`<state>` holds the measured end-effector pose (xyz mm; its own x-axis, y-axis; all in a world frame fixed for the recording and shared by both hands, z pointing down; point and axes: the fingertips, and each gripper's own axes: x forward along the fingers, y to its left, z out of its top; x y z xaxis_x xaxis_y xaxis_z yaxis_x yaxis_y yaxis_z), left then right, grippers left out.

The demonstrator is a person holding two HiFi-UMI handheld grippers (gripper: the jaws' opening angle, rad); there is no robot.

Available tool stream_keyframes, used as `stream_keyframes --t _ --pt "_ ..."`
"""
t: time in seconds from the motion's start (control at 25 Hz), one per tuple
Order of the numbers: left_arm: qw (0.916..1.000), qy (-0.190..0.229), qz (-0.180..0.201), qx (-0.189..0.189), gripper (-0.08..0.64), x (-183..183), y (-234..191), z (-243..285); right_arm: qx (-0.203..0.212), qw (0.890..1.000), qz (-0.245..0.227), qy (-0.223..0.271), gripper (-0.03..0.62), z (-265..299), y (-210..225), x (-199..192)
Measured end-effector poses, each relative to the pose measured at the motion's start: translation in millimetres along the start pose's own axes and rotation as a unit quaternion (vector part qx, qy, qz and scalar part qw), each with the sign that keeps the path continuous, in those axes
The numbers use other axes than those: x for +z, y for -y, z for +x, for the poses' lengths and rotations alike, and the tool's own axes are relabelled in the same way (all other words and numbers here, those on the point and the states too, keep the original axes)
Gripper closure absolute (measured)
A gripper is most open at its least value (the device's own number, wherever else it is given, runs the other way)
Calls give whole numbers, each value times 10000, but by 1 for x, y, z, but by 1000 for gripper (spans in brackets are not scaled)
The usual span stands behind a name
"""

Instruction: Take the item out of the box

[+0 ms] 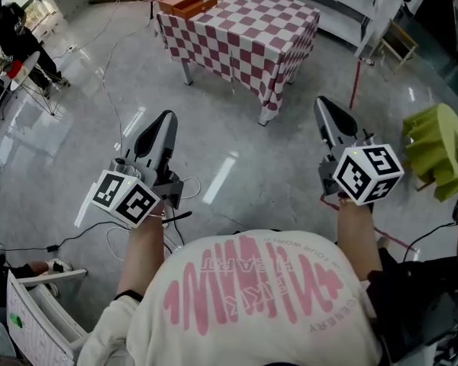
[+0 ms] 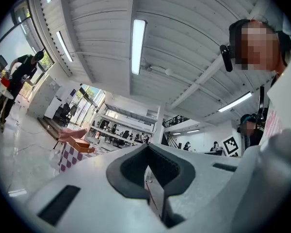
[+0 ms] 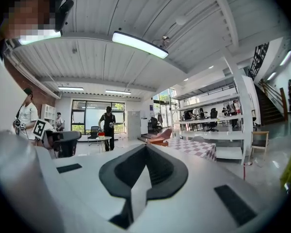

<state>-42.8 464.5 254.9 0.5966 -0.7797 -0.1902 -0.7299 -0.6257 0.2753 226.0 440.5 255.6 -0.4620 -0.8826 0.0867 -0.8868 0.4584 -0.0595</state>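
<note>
The box (image 1: 188, 3) sat at the far corner of the table (image 1: 248, 33), well apart from both tools. I held the left tool (image 1: 164, 124) and right tool (image 1: 327, 109) pressed together, empty. Arriving unopened, they could shove the box off.

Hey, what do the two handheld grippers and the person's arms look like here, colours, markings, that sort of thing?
The left gripper and right gripper have pale grey tapering shells with dark ribbed pads inside. The left cube and right cube are white with black square markers. A thin cable trails by the left one. The forearms are unsleeved, and the T-shirt is white with pink lettering.
</note>
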Motion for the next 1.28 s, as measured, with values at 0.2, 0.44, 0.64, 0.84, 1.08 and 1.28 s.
stream_keyframes --t 0.2,0.44,0.64,0.84,1.08,1.28 --pt "9998 -115 70 -116 553 1 -16 12 -185 9998 -39 6 588 7 12 6" --pt "9995 -251 148 -140 553 -8 -28 23 -386 9990 -104 -196 588 10 18 -10" --pt "9995 -142 62 -289 554 -9 -29 28 -380 9983 -160 -403 588 18 21 -23" --pt "9998 -185 -35 -104 553 -16 -45 35 -304 9986 -164 -389 588 38 28 -26" --pt "9997 -223 55 104 553 -19 -64 59 -69 9990 -228 -373 588 76 42 -23" --pt "9997 -37 84 221 554 -13 -81 98 103 9991 -259 -324 588 119 70 -14"
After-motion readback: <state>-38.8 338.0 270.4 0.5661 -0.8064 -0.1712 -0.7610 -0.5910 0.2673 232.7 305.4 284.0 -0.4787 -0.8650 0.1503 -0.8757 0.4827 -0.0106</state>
